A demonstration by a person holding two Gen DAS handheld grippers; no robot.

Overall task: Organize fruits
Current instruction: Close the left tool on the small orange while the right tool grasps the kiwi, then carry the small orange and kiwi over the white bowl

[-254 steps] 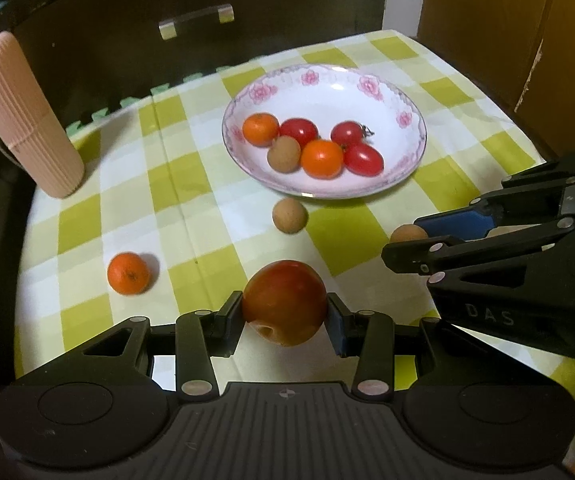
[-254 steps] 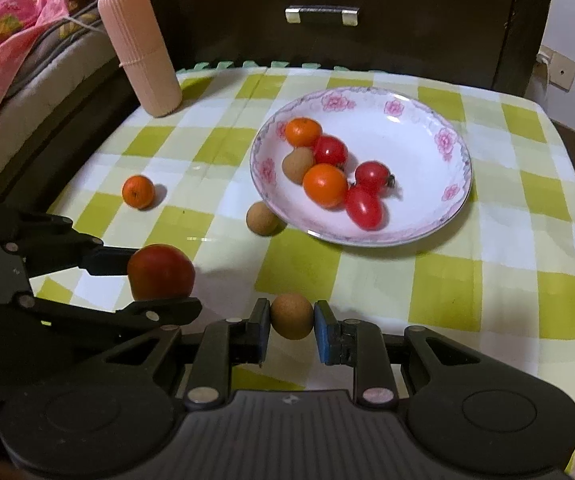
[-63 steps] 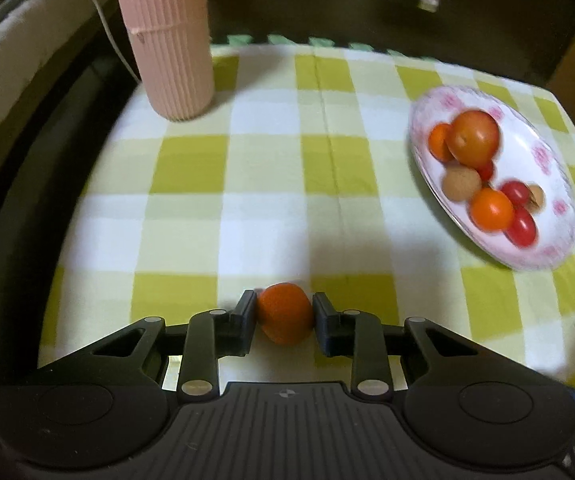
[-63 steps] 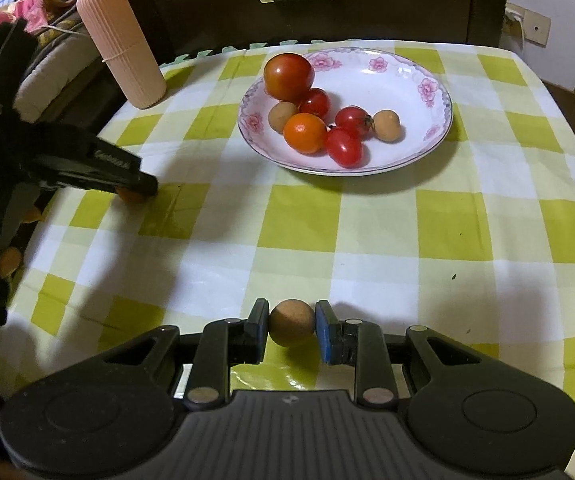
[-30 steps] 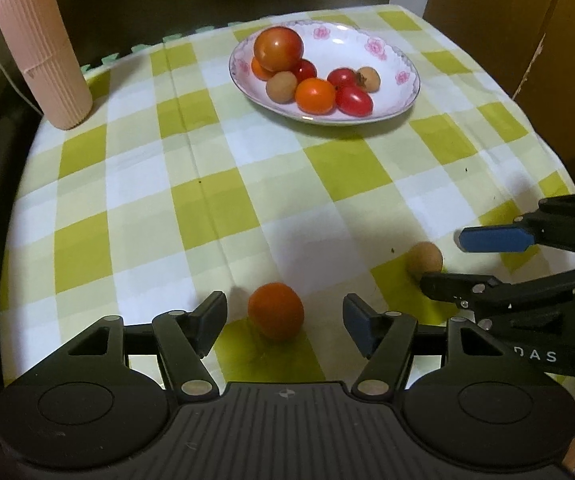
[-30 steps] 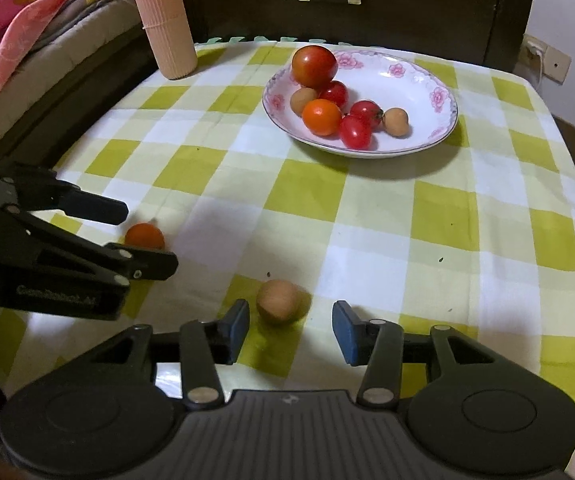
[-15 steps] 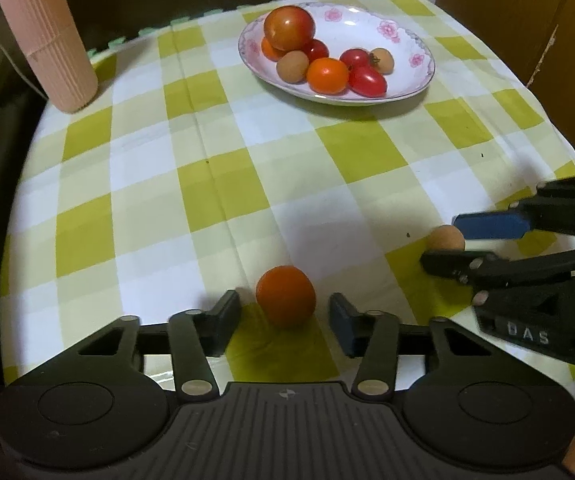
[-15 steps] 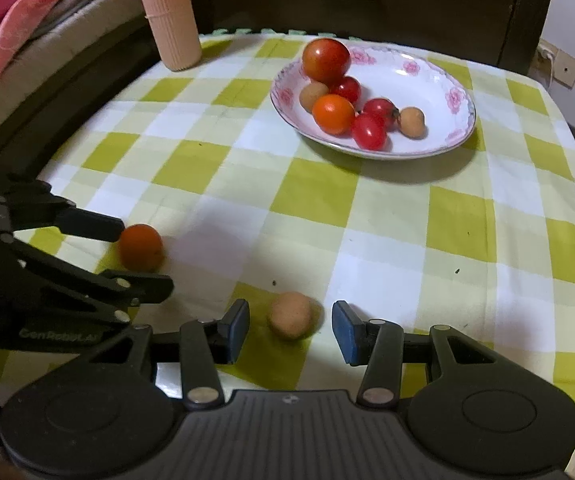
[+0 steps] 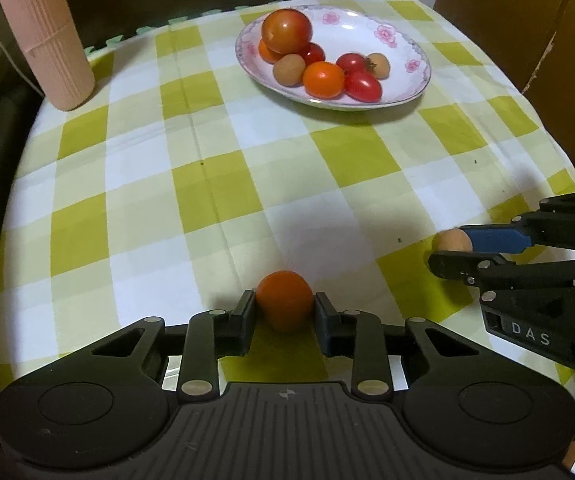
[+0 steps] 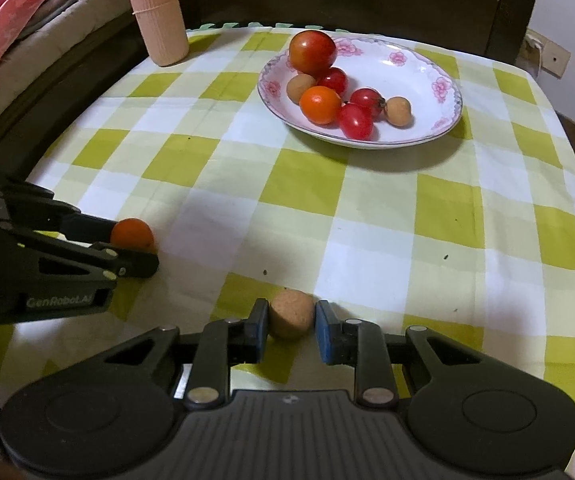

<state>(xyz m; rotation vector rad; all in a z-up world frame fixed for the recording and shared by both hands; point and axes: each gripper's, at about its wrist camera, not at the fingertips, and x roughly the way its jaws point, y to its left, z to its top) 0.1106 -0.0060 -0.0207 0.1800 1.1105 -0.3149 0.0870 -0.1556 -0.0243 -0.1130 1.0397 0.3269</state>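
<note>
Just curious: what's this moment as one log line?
left claw: shut on orange fruit | right claw: shut on brown fruit | plate: not reached

The plate (image 9: 417,80) of fruit sits at the tablecloth's (image 9: 207,184) far side, the ribbed cylinder (image 9: 43,36) far left.

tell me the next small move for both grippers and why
Probably lift both straight up. The left gripper has its fingers shut on the small orange fruit, the right gripper on the brown round fruit, and both fruits still sit on the tablecloth, short of the plate.
</note>
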